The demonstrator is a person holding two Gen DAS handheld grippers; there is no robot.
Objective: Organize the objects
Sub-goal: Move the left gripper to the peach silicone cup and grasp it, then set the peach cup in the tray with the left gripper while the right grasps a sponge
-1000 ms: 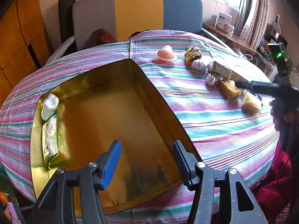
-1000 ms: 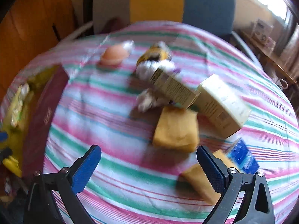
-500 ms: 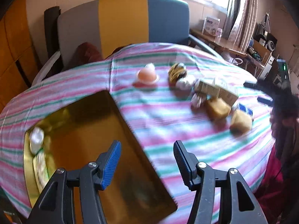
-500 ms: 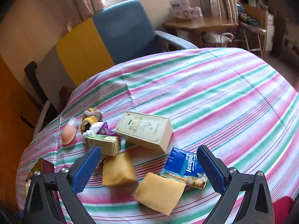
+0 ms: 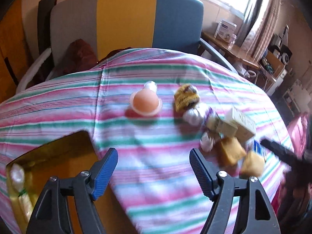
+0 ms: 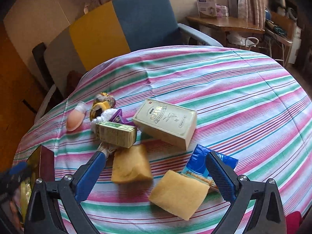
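Observation:
My right gripper (image 6: 156, 175) is open and empty, just above two yellow sponges: one (image 6: 131, 163) between its fingers, one (image 6: 178, 194) nearer. Beside them lie a blue tissue pack (image 6: 197, 161), a large cream box (image 6: 165, 122), a small green-topped box (image 6: 115, 133), a yellow knitted toy (image 6: 101, 105) and a pink jelly cup (image 6: 74, 119). My left gripper (image 5: 154, 169) is open and empty over the striped cloth, right of the gold tin (image 5: 58, 156). Wrapped snacks (image 5: 18, 177) lie in the tin's left end. The pile shows blurred in the left wrist view (image 5: 230, 150).
The round table has a striped cloth (image 6: 234, 89). A grey, yellow and blue chair (image 5: 126, 19) stands behind it. A wooden side table (image 6: 224, 24) with boxes is at the back right. The tin's dark red wall (image 6: 46, 161) shows at the right wrist view's left edge.
My left gripper has swung right, from over the tin to over the cloth. My right gripper has drawn back, then come down close over the sponges. Both stay open.

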